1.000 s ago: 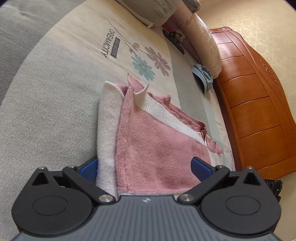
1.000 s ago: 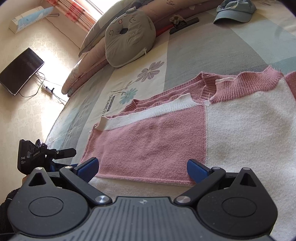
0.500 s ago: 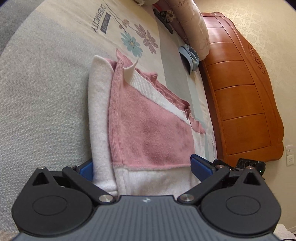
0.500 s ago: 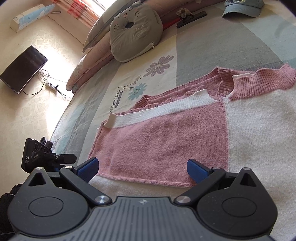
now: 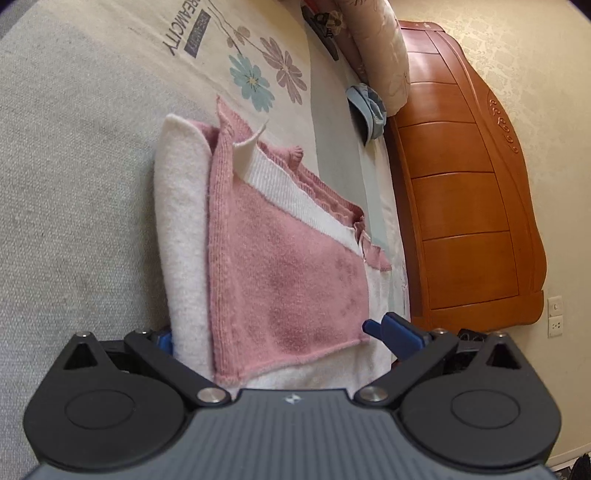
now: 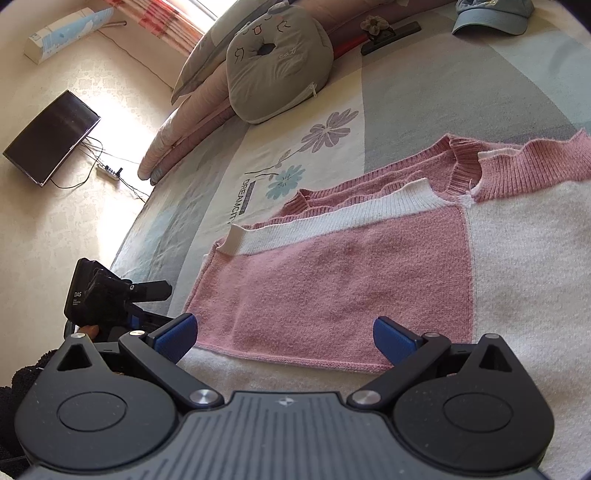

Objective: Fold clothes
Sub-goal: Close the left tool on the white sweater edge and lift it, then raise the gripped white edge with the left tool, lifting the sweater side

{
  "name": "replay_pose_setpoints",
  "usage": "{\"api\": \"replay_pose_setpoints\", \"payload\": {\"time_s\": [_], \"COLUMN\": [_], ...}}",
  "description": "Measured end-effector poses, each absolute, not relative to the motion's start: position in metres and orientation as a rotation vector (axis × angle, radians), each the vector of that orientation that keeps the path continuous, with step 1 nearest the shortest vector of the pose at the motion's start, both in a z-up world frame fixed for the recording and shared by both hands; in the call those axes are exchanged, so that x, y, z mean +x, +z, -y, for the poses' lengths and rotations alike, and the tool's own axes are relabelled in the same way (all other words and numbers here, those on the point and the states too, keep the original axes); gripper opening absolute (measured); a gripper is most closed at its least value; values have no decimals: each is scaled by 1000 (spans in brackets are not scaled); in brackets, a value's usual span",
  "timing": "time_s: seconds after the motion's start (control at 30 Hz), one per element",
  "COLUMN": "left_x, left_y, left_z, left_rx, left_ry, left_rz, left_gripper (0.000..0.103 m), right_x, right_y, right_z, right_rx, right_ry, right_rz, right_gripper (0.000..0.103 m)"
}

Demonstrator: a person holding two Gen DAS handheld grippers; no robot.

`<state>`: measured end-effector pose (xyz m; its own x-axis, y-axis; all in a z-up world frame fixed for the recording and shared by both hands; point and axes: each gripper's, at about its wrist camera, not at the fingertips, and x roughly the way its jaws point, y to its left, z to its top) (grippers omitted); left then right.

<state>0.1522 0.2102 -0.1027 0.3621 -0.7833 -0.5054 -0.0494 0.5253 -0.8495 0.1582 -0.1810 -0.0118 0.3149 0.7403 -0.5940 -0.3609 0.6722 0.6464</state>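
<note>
Left gripper [image 5: 275, 334]: fingers spread wide, pinching nothing – the left blue pad sits half hidden behind the sweater's white folded edge.
Sweater [image 5: 284, 266]: pink and white knit, lying flat on the bedspread [image 5: 74, 192] straight ahead of both tongs, a sleeve folded across the body.
Right gripper [image 6: 284, 334]: spread open too, hovering at the near pink hem – whether it touches, I cannot tell.
Cap [image 6: 491, 16]: blue, far beyond the right tongs.
Cushion [image 6: 277, 62]: grey, far ahead, left of the cap.
</note>
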Motion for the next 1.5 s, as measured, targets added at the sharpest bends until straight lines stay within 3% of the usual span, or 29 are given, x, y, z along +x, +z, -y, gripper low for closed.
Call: {"api": "replay_pose_setpoints", "payload": {"time_s": [0.27,0.33,0.4,0.43,0.47,0.5,0.53,0.63,0.73,0.8,0.87,1.23,1.5], "left_x": [174,171,167,165,162,160,160,161,172,180,181,172,170], "left_y": [-106,-104,-108,-109,-113,-116,-122,-127,-120,-124,-128,-127,-125], "left_z": [-212,-212,-219,-223,-228,-233,-238,-241,-232,-232,-235,-234,-233], "left_rx": [-894,-863,-884,-894,-902,-910,-932,-955,-892,-913,-933,-894,-876], "left_ry": [-572,-573,-545,-530,-507,-484,-461,-460,-530,-539,-525,-518,-512], "left_rz": [-1120,-1106,-1101,-1099,-1105,-1111,-1124,-1141,-1152,-1166,-1186,-1146,-1125], "left_gripper": [102,96,85,75,56,45,22,23,37,35,23,24,24], "right_x": [161,163,165,165,165,165,165,164,164,164,165,180,201], "right_y": [-15,-16,-18,-19,-19,-19,-19,-19,-19,-19,-19,-21,-29], "right_z": [182,182,181,180,179,178,177,175,173,171,171,180,152], "right_rx": [443,449,456,453,450,447,444,435,426,421,427,621,524], "right_ry": [746,743,746,747,749,750,752,756,761,764,766,813,758], "right_rz": [-1022,-1025,-1027,-1028,-1030,-1030,-1030,-1031,-1032,-1033,-1031,-1043,-1022], "right_gripper": [103,103,103,103,103,103,103,103,103,103,103,103,103]}}
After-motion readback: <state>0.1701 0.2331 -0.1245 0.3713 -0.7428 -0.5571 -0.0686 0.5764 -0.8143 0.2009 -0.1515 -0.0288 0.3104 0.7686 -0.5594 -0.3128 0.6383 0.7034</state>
